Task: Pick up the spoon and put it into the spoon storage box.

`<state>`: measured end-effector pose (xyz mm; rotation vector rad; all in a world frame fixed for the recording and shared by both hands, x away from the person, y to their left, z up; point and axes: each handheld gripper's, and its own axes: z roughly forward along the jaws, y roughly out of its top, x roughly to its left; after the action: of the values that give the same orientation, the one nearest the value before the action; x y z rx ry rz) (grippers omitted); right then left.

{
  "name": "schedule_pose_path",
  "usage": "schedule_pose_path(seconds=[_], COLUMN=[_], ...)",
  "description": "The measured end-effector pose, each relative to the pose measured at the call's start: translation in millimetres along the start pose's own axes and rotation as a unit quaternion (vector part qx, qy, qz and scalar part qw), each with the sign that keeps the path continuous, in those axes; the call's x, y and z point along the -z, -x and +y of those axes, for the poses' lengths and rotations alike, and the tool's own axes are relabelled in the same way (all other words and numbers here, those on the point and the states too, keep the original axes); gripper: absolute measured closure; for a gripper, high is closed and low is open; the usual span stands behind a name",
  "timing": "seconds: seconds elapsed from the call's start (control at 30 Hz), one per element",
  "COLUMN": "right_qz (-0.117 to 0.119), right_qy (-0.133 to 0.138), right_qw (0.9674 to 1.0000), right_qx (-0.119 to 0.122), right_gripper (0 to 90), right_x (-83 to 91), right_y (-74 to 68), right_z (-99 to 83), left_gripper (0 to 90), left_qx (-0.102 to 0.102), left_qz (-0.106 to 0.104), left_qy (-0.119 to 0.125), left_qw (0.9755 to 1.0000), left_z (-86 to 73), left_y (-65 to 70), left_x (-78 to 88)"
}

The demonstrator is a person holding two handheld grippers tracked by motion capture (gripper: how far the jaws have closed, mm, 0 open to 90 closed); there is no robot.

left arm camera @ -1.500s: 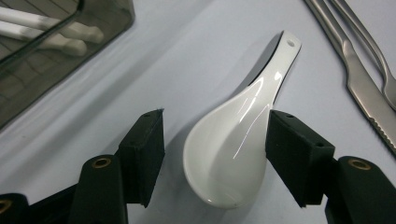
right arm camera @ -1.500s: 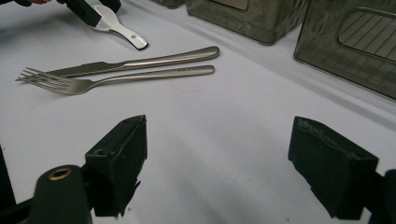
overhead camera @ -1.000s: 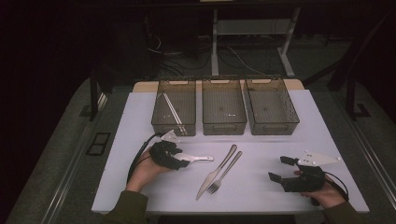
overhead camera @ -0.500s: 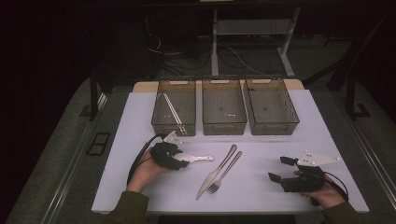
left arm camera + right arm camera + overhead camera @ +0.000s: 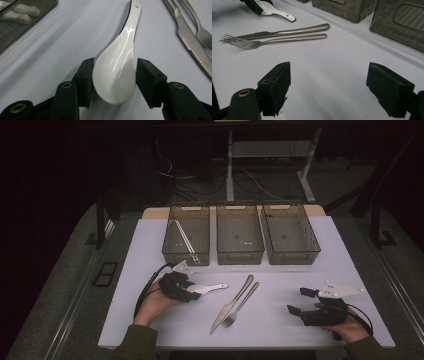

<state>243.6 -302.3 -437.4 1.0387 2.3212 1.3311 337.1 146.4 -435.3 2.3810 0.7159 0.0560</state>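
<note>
A white ceramic spoon (image 5: pixel 209 288) (image 5: pixel 117 72) lies on the white table, its handle pointing right toward a knife (image 5: pixel 231 304) and a fork (image 5: pixel 243 304). My left gripper (image 5: pixel 192 292) (image 5: pixel 113 82) sits low over the spoon's bowl. Its jaws have just been closing, and both pads now touch the bowl's sides. At the table's right front my right gripper (image 5: pixel 299 301) (image 5: pixel 329 85) stands open over bare table, with nothing between its fingers. It faces the fork (image 5: pixel 274 41) and knife (image 5: pixel 287 31).
Three dark see-through bins stand in a row at the back: left (image 5: pixel 186 260), middle (image 5: pixel 239 260), right (image 5: pixel 291 261). The left bin holds pale chopsticks (image 5: pixel 184 237). The table's front edge runs just below both hands.
The left gripper's jaws have drawn in around the spoon's bowl. Neither hand has shifted, and the spoon, knife and fork lie where they were.
</note>
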Motion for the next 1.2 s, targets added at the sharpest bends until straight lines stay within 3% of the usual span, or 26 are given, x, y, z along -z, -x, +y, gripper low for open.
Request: schedule_pose_path(seconds=[0.13, 0.2, 0.33, 0.4, 0.53, 0.63, 0.93, 1.2], right_qz=[0.0, 0.001, 0.0, 0.0, -0.001, -0.002, -0.001, 0.001], right_qy=[0.0, 0.0, -0.001, 0.0, -0.002, -0.004, -0.002, -0.001], right_qw=[1.0, 1.0, 1.0, 1.0, 1.0, 1.0, 1.0, 1.0], right_qx=[0.0, 0.0, 0.001, 0.001, 0.002, 0.004, 0.004, 0.004], right_gripper=[19.8, 19.8, 19.8, 19.8, 19.9, 19.8, 19.8, 19.8], right_x=[0.0, -0.1, -0.1, 0.0, 0.0, -0.2, 0.1, 0.1], right_y=[-0.1, -0.1, -0.1, -0.1, -0.2, -0.5, -0.7, -0.8], right_z=[-0.1, 0.0, -0.1, 0.0, 0.0, -0.1, 0.1, 0.1], left_gripper=[49.8, 56.9, 62.2, 67.9, 75.1, 80.1, 81.4, 81.4], left_qx=[0.016, 0.022, -0.001, -0.009, -0.029, -0.033, -0.046, -0.048], left_qz=[-0.012, -0.018, -0.005, -0.01, -0.006, -0.008, -0.002, 0.008], left_qy=[0.01, 0.021, 0.004, -0.001, -0.004, 0.001, 0.001, 0.027], left_qw=[0.9997, 0.9994, 1.0, 0.9999, 0.9995, 0.9994, 0.9989, 0.9985], left_z=[-0.2, 0.2, 0.7, 1.4, 3.7, 4.8, 8.8, 14.6], left_y=[-2.0, -3.0, 0.5, 2.5, 5.5, 7.9, 11.4, 14.9], left_x=[1.0, 2.9, -0.2, -0.5, 0.7, 2.0, 2.1, 8.5])
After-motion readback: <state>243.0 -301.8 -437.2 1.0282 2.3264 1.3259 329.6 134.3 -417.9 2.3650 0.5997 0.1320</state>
